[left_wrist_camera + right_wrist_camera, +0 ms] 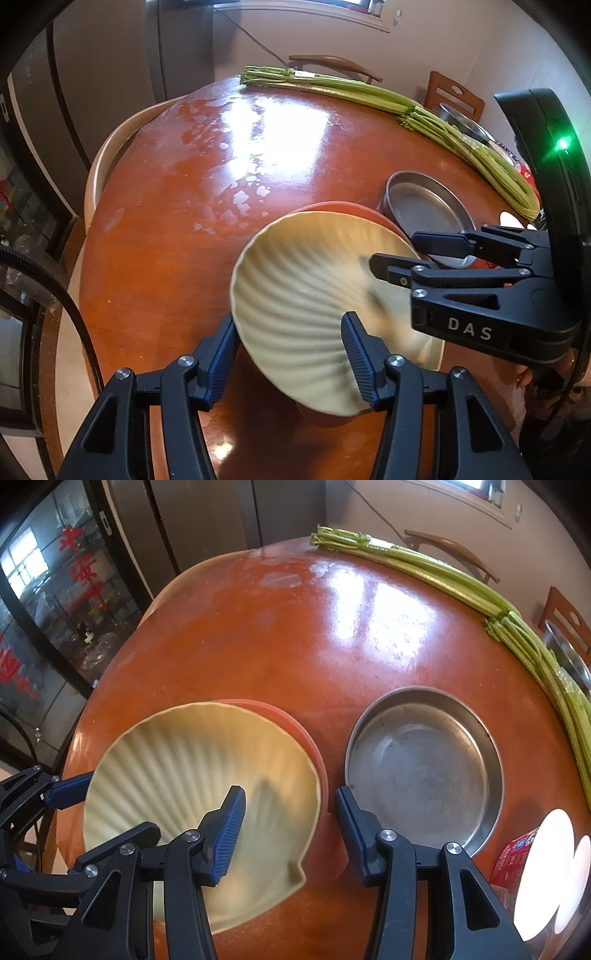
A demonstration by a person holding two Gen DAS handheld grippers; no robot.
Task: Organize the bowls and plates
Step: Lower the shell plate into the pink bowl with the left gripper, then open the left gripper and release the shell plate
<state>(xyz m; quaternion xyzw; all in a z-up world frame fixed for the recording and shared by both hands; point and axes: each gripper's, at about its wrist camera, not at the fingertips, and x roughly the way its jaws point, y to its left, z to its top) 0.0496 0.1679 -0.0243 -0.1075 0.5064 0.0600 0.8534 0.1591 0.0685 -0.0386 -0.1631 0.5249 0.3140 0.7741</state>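
Right up close, the left gripper (290,356) has its blue pads on either side of the shell plate's (306,295) near rim; the jaws stand apart, and I cannot tell whether they are pressing on it. The right gripper (290,832) straddles the plate's right edge, one finger (231,834) over the ribbed cream inside, the other outside over the table (258,635); jaws apart there too, with a gap showing on the outer side. The shell plate sits tilted at the near edge of the table, overlapping an orange plate (295,731) of which only a curved sliver shows. Just right of them lies a steel pan (424,771), close to the orange rim but apart from it. Beyond, the table is wide and bare, glaring with window light, all the way to the green stalks (424,566) running along the far and right edges. At the far right another steel bowl (565,653) is cut off by the frame, and two bright white rounds (546,875) are blown out, so I cannot make them out. A chair back (99,162) hugs the table's left edge.
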